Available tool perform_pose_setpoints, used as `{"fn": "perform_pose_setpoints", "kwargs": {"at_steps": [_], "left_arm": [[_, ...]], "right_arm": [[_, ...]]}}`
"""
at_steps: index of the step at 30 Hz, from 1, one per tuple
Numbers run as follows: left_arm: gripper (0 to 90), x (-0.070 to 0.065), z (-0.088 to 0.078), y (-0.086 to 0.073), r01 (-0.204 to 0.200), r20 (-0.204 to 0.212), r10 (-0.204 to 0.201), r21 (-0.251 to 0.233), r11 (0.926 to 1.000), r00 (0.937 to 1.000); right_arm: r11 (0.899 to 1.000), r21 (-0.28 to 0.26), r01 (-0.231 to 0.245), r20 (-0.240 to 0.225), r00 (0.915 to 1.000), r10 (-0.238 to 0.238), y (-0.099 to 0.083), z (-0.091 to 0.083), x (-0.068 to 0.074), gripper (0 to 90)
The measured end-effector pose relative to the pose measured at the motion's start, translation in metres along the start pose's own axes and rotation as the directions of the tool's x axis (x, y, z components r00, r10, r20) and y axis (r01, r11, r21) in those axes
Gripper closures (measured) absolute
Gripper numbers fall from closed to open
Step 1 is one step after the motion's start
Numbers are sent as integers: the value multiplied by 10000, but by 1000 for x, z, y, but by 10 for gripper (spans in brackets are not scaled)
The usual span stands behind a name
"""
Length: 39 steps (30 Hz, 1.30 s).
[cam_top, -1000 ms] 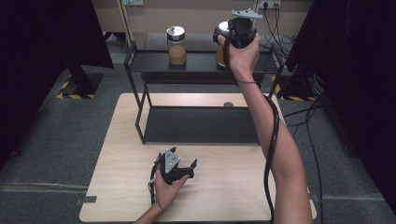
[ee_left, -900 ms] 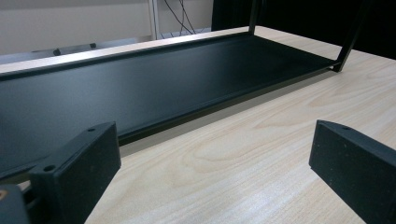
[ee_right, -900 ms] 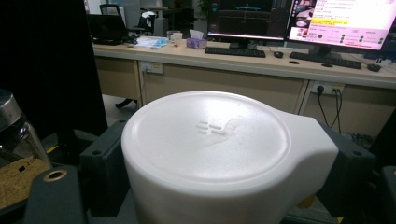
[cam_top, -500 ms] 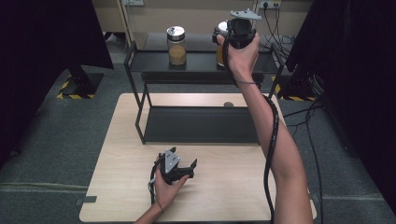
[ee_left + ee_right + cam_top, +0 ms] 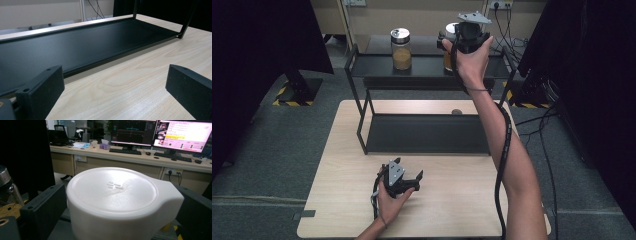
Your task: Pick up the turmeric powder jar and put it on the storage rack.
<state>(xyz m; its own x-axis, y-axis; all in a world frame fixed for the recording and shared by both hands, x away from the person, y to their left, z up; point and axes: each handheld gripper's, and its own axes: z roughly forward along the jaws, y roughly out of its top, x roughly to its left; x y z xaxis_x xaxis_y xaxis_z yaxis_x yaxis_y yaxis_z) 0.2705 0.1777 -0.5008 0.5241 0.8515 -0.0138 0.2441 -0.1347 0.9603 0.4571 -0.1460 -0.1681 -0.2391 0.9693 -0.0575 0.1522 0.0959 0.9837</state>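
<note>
The white-lidded jar [image 5: 117, 202] stood on the rack's top shelf [image 5: 422, 67], right of a steel-capped jar [image 5: 401, 48]; the right gripper [image 5: 457, 42] bracketed its lid, jaws just opened, no longer pressing; the left gripper [image 5: 404, 172] rested open on the table [image 5: 452, 200].

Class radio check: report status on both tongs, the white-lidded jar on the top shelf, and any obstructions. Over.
Right tongs just opened, astride white-lidded jar on top shelf. Left tongs open on table. Steel-lidded jar stands apart.
</note>
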Motion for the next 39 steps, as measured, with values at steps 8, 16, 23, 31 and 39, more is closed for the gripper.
{"fn": "perform_pose_setpoints", "kwargs": {"at_steps": [8,16,23,31,39], "left_arm": [[12,0,0,0,31,-10,-31,-17,10000,10000],[12,0,-1,-1,45,-36,-45,-37,10000,10000],[12,1,-1,-1,152,-19,-152,-23,9999,9999],[11,1,-1,-1,185,-37,-185,-34,9998,9998],[11,1,-1,-1,261,-50,-261,-43,9997,9996]], "right_arm": [[9999,-127,-37,-83,10000,36,-4,-7,-4,25],[9996,-258,-94,-251,9996,88,-13,-21,-8,22],[9992,-343,-192,-335,9993,181,-25,-36,-12,21],[9984,-527,-195,-430,9989,172,-44,-55,-16,20],[9979,-604,-244,-595,9980,208,-63,-70,-16,20]]}}
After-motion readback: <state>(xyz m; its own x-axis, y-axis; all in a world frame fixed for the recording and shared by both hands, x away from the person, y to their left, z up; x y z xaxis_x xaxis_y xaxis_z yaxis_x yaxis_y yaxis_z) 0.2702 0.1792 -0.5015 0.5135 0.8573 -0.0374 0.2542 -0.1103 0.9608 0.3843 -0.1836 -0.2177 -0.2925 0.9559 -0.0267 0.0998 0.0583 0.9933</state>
